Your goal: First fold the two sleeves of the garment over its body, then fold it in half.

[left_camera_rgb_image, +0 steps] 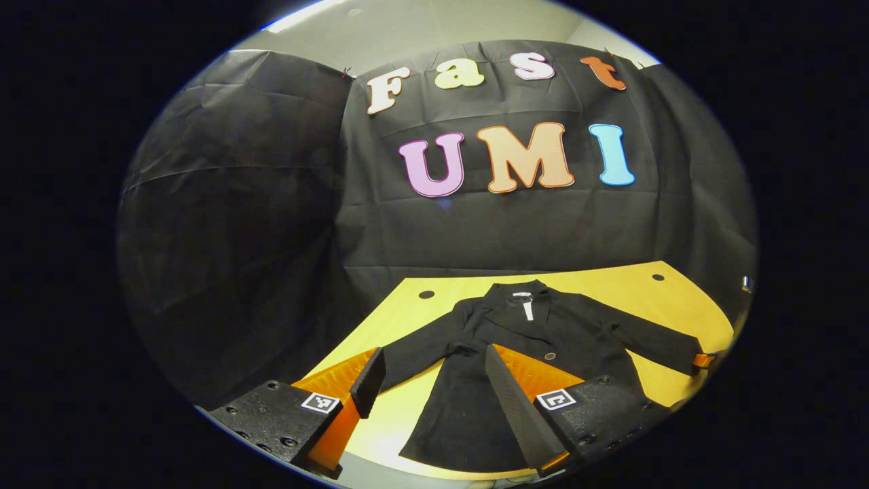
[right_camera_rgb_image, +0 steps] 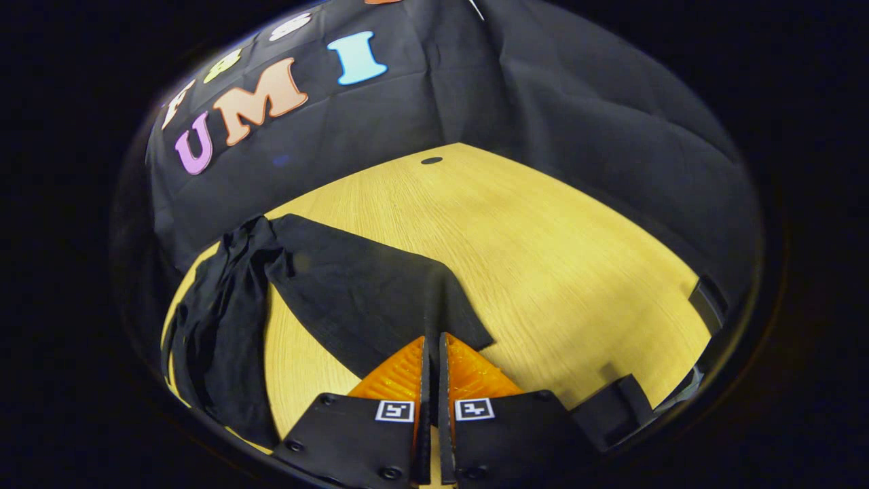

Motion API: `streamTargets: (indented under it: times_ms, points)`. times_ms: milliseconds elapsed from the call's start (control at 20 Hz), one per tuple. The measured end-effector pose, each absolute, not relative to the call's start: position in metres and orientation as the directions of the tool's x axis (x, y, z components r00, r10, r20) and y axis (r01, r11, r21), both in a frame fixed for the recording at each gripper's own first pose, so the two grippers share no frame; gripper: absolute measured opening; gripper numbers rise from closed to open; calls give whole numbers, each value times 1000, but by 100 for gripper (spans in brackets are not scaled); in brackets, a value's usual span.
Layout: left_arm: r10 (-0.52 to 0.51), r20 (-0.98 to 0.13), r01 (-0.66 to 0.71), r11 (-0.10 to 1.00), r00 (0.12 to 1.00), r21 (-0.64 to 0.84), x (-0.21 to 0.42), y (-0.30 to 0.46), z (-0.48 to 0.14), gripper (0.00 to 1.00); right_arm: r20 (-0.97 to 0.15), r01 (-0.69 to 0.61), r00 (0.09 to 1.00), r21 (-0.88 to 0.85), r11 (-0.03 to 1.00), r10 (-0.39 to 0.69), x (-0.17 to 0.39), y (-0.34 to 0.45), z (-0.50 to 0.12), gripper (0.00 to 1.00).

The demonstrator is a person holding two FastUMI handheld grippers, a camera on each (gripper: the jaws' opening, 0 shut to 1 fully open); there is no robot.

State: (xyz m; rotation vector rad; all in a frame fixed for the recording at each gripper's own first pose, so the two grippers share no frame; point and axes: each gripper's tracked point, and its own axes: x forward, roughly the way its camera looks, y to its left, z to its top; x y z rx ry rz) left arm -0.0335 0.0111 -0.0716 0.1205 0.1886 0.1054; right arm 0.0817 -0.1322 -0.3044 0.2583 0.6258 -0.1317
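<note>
A black jacket lies flat on the yellow wooden table, collar toward the far wall and both sleeves spread outward. My left gripper hangs open above the near left part of the jacket, by its hem and one sleeve. Nothing is held between its fingers. The other sleeve runs to the right, where the right gripper sits at its cuff. In the right gripper view that sleeve stretches toward me, and my right gripper is shut on its cuff end. The jacket's body lies bunched at the left.
The table has small round holes near its far edge. Bare wood spreads to the right of the sleeve. Dark fittings sit along the table's near right edge. Black cloth walls enclose the booth.
</note>
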Motion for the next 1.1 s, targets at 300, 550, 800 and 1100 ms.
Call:
streamTargets:
  times_ms: [300,550,800,1100]
  points:
    - [134,-177,-114,986,975,121,-33,4,-72,89,-597,152,801,282,947,50,83,-134,-303,3]
    - [149,-187,-132,986,971,100,-37,-3,-80,89,-598,122,800,250,960,54,82,-134,-303,2]
    - [150,-200,-135,987,968,87,-36,-4,-85,89,-646,139,762,234,962,47,82,-134,-300,2]
    - [135,-208,-115,988,969,105,-30,18,-86,89,-624,111,780,206,972,43,95,-109,-269,2]
